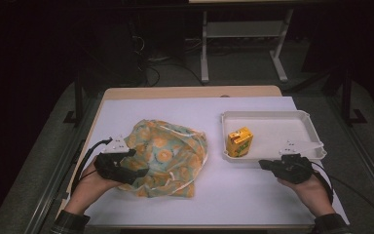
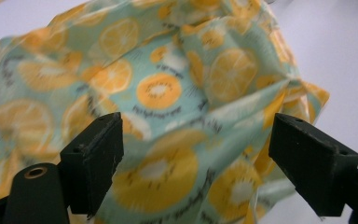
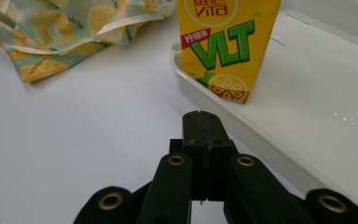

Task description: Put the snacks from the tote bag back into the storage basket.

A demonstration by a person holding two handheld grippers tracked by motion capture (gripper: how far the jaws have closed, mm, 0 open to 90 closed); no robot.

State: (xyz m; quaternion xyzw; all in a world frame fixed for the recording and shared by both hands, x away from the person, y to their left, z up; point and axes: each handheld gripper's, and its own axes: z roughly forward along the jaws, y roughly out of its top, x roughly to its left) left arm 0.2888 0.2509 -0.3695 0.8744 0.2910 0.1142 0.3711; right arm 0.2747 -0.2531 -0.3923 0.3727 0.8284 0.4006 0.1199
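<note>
A crumpled cloth bag (image 1: 168,156) printed with orange slices on pale green lies left of centre on the white table cover. My left gripper (image 1: 139,170) sits at its near left side, jaws wide open. In the left gripper view the fabric (image 2: 168,93) spreads just beyond the left gripper (image 2: 196,158), and no pad presses on it. A yellow lemon-tea carton (image 1: 238,141) stands upright in the left part of a white tray (image 1: 272,119). My right gripper (image 1: 263,165) is shut on nothing, just in front of the tray. In its own view the right gripper (image 3: 203,126) points at the carton (image 3: 223,46) over the tray's rim (image 3: 186,74).
The white cover (image 1: 233,190) has bare room between the bag and the tray and along the front. The wooden table edge (image 1: 190,91) shows at the back. Beyond it stand a dark floor, cables and a white desk frame (image 1: 204,48).
</note>
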